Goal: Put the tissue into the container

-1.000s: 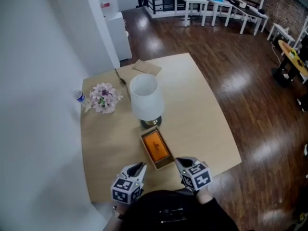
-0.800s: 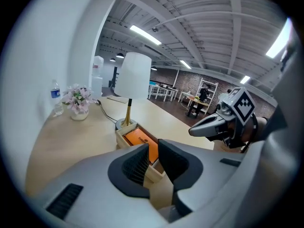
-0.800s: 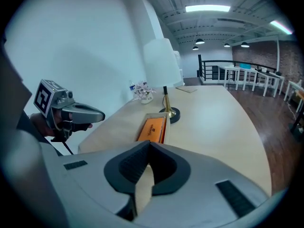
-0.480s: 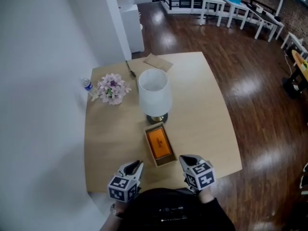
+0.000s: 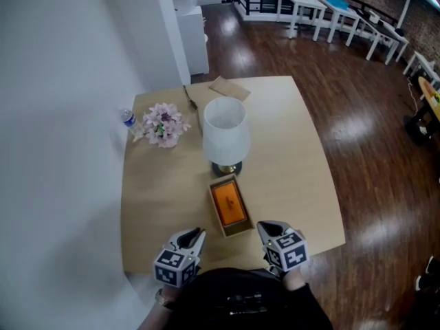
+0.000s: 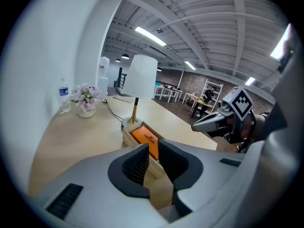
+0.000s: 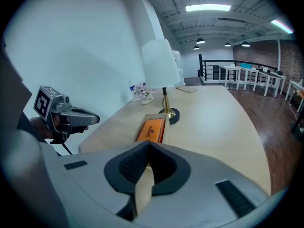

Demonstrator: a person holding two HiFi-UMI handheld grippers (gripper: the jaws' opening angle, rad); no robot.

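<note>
Closest in, both tools hover over the near edge of the desk (image 5: 165, 184), one to either side of the container. The left tool (image 5: 194, 235) has its jaws a little apart with only bare desk showing through the gap. The right tool (image 5: 267, 228) has its jaws pressed together on nothing.

Just beyond and between them sits the container (image 5: 221, 223), a narrow, open wooden box. The tissue (image 5: 229, 204), an orange pack, already lies flat inside it, so the task looks either finished or not yet set up.

The main risk is the lamp (image 5: 225, 133). Its base stands right at the container's far end, and its tall shade overhangs the box, so a reach forward could clip the shade and tip it. The box is light and near the desk's front edge, so a nudge from a closed tool could slide it off. The pack looks slick, and a narrow grip may slip.

The desk is pale wood, set against a white wall. Further back on it are a small pot of flowers (image 5: 163, 124), a water bottle (image 5: 128, 119), a dark cable (image 5: 190, 98) and a brown paper piece (image 5: 229, 88). Beyond lie a dark plank floor (image 5: 357, 136) and a row of white tables (image 5: 323, 9).
</note>
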